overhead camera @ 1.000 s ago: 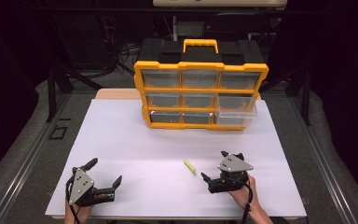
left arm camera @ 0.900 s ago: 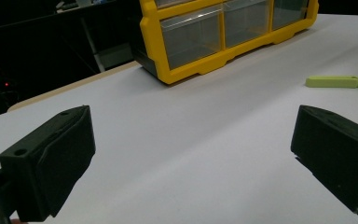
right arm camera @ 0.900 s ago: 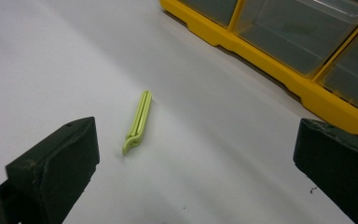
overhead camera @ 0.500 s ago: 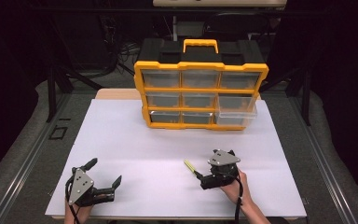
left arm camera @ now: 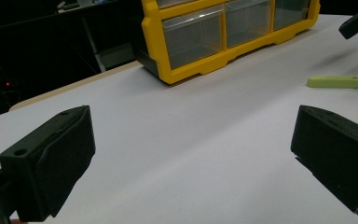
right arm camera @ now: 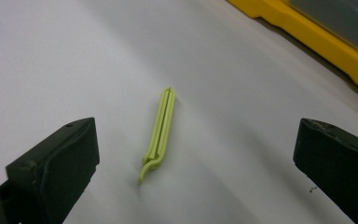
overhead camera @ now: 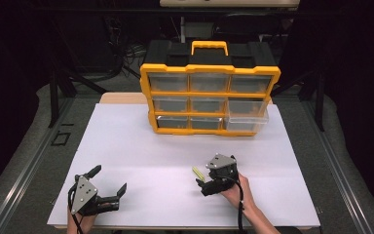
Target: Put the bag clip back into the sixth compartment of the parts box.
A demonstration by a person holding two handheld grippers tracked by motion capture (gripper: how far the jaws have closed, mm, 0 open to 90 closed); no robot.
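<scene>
I'm holding my right gripper (overhead camera: 200, 184) w/ jaws spread wide, framing the lime-green plastic clip (right arm camera: 160, 129) that's lying flat on the white tabletop (overhead camera: 141, 151), just ahead of the tips, not touching. The right gripper view is showing the clip's slit & hooked end; the high view is giving just a small pale sliver. My left gripper (overhead camera: 108, 187) is sitting open too, well apart at the near-left edge. The yellow drawer organizer (overhead camera: 209, 92) is standing at the far side, its bottom-right drawer pulled out a bit; the room behind is dark.

White table (overhead camera: 126, 146) in a dark room, grey floor (overhead camera: 24, 141).
</scene>
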